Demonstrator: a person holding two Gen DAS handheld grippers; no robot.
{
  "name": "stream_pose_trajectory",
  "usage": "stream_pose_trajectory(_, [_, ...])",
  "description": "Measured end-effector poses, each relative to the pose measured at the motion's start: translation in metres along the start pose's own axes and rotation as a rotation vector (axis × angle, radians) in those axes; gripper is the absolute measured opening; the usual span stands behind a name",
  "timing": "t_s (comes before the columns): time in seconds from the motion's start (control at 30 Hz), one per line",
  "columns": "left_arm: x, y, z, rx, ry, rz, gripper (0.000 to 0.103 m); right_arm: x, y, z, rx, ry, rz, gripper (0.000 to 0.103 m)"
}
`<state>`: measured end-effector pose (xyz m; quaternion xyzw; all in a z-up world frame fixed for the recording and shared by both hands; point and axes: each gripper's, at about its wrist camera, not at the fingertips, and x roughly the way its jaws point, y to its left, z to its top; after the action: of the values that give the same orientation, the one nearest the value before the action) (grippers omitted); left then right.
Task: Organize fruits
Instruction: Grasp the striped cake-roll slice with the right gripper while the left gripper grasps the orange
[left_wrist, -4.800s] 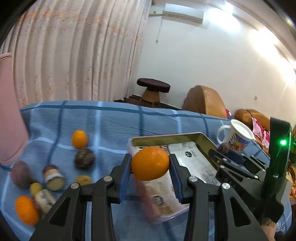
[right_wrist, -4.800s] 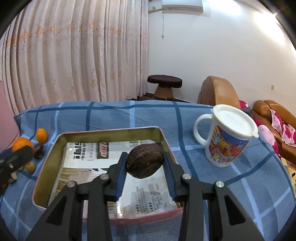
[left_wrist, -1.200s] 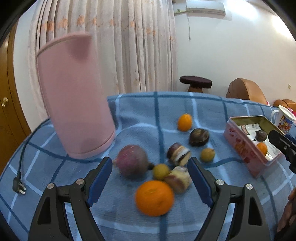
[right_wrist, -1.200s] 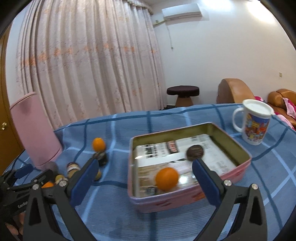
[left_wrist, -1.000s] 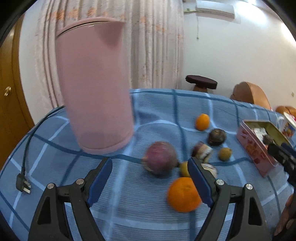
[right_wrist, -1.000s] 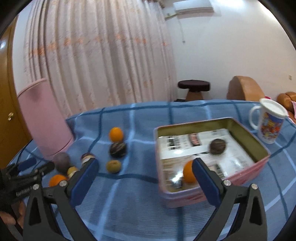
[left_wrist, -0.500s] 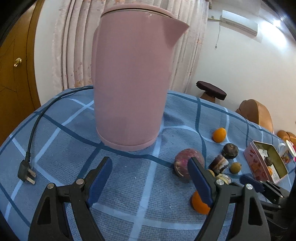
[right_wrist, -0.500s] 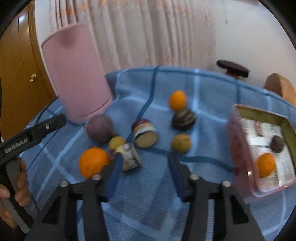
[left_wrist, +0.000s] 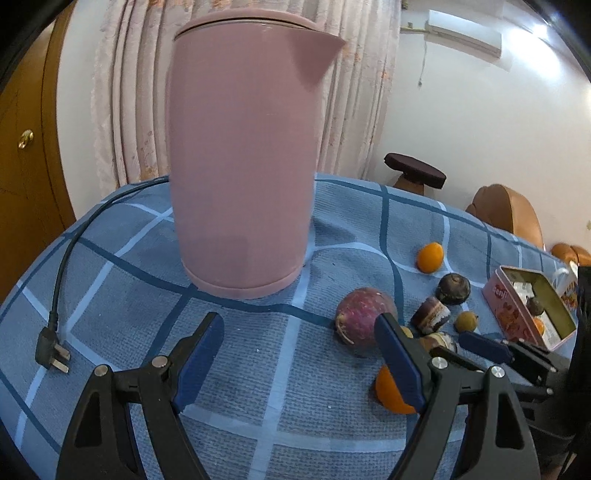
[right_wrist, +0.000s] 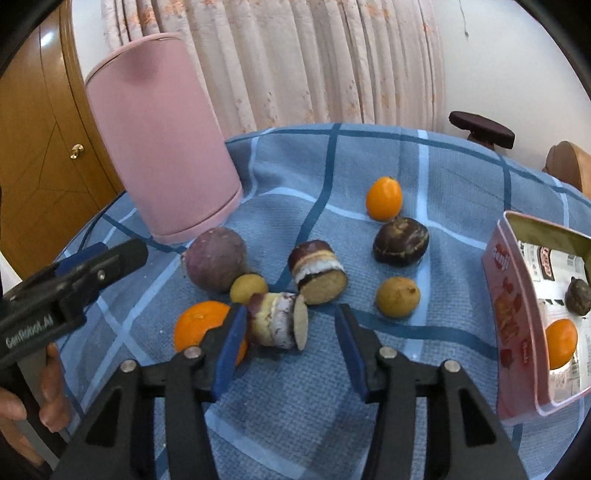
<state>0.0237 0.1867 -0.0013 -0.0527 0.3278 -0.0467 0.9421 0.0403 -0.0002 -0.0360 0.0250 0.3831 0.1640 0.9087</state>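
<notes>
Several fruits lie loose on the blue checked cloth. My right gripper (right_wrist: 291, 332) is open, its jaws around a cut purple-and-white fruit piece (right_wrist: 275, 319) without touching it. An orange (right_wrist: 201, 326) lies just left of it, behind it a round purple fruit (right_wrist: 216, 264) and a second cut piece (right_wrist: 317, 271). My left gripper (left_wrist: 299, 347) is open and empty over bare cloth, left of the purple fruit (left_wrist: 364, 315) and the orange (left_wrist: 391, 391). The pink tin (right_wrist: 506, 295) at the right holds an orange (right_wrist: 561, 343) and a dark fruit (right_wrist: 578, 297).
A tall pink kettle (left_wrist: 247, 166) stands at the back left, its black cord and plug (left_wrist: 51, 354) trailing over the cloth's left edge. A small orange fruit (right_wrist: 384, 199), a dark round fruit (right_wrist: 400, 242) and two small tan fruits (right_wrist: 398, 297) lie near the tin.
Both grippers let go of their fruits into the tin and swung left. The right gripper has come down close over the cut fruit piece; the left now faces the kettle.
</notes>
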Motion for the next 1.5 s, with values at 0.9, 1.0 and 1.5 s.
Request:
stream_pose_trajectory(0.9, [0.002,0.003,0.0,-0.014,0.014,-0.022,0.085,0.003,-0.018,-0.008,0.075,0.128,0.154,0.053])
stream_pose_trajectory(1.0, [0.001,0.001,0.0,-0.011,0.012,-0.037,0.085,0.005,-0.016,-0.009,0.079,0.116,0.157,0.055])
stream_pose_trajectory(1.5, [0.002,-0.005,-0.002,0.006,0.02,-0.081,0.085,0.005,-0.001,-0.01,-0.031,0.08,0.047,0.035])
